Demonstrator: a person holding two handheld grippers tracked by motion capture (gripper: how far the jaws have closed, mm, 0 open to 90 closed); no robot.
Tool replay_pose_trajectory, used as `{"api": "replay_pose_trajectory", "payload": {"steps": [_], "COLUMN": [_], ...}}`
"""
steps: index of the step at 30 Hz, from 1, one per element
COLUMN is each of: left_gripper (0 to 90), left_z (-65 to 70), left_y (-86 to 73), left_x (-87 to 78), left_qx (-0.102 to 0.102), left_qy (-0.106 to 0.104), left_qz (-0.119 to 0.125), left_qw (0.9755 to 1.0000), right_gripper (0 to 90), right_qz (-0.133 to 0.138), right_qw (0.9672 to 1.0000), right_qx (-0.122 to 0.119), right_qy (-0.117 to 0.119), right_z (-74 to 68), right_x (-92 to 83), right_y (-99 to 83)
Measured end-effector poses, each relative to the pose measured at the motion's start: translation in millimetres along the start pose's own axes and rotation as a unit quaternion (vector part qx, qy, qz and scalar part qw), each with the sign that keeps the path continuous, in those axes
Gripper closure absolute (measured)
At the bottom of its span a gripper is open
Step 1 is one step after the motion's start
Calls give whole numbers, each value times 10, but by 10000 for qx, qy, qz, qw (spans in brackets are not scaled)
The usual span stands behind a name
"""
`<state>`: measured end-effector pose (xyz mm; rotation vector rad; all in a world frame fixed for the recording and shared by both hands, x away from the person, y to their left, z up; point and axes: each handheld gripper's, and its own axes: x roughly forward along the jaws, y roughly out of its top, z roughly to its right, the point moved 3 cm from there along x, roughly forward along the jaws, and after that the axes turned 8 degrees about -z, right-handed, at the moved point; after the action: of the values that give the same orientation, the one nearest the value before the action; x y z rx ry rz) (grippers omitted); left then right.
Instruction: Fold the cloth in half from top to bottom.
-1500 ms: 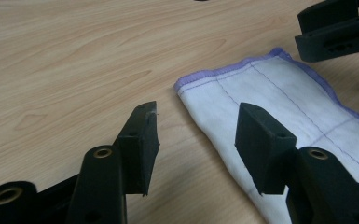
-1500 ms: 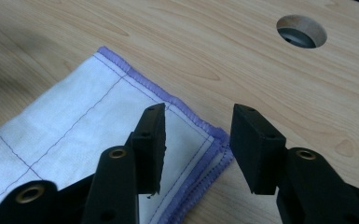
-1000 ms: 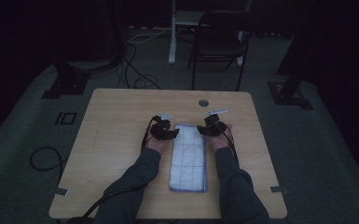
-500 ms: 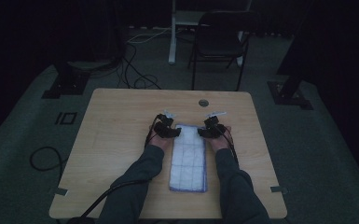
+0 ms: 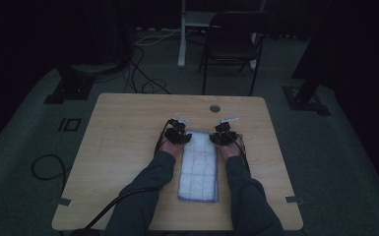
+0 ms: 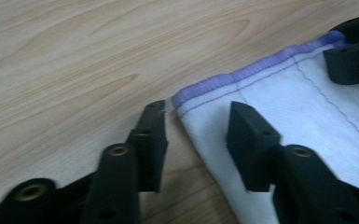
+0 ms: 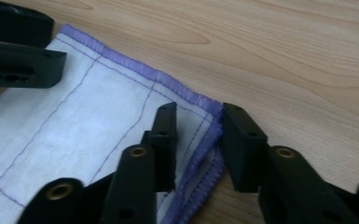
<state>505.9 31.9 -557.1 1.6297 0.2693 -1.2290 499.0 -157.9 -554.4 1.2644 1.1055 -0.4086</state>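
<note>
We see a white cloth [image 5: 198, 167] with purple grid stitching and a violet hem, centre frame. Our grippers' jaws are black. The table [image 5: 123, 132] is pale wood grain, the sleeves [image 5: 142, 196] dark grey.

Right gripper [image 7: 193, 140] is straddling the purple-hemmed corner of the folded white stitched cloth [image 7: 74, 126] lying on the light wooden table [image 7: 284, 56], its jaws having just been closing. The left gripper's black jaw tips [image 7: 18, 51] are sitting over the cloth's other corner.
</note>
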Motion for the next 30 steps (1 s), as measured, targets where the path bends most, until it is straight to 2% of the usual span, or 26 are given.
{"api": "replay_pose_trajectory", "payload": {"steps": [5,6,8,10,12,18,25,30], "left_gripper": [815,837,862,872,875,876,876,876], "left_z": [21,29,51,55,60,51,29,33], "left_y": [9,17,37,46,53,54,83,105], "left_x": [2,2,-2,-7,-19,-66,-165,-198], "left_qx": [-180,-235,-130,-113,-84,-121,-254,-247], "left_qy": [-313,-318,-216,-198,-179,-225,-318,-326], "left_qz": [-66,-94,-167,-218,-220,-108,116,168], "left_qw": [9993,9992,9995,9995,9996,9996,9991,9990], "right_gripper": [820,830,843,846,850,851,851,851], "right_qz": [-31,-53,-82,-112,-98,28,195,261], "right_qw": [9998,9998,9997,9997,9997,9997,9995,9993], "right_qx": [20,23,22,21,-76,-106,-143,-134], "right_qy": [169,196,231,237,198,209,219,230], "right_z": [-6,-4,-2,-4,-4,-10,-20,-12], "right_x": [2,0,-1,-4,-22,-65,-149,-175], "right_y": [2,3,12,18,38,57,91,101]}}
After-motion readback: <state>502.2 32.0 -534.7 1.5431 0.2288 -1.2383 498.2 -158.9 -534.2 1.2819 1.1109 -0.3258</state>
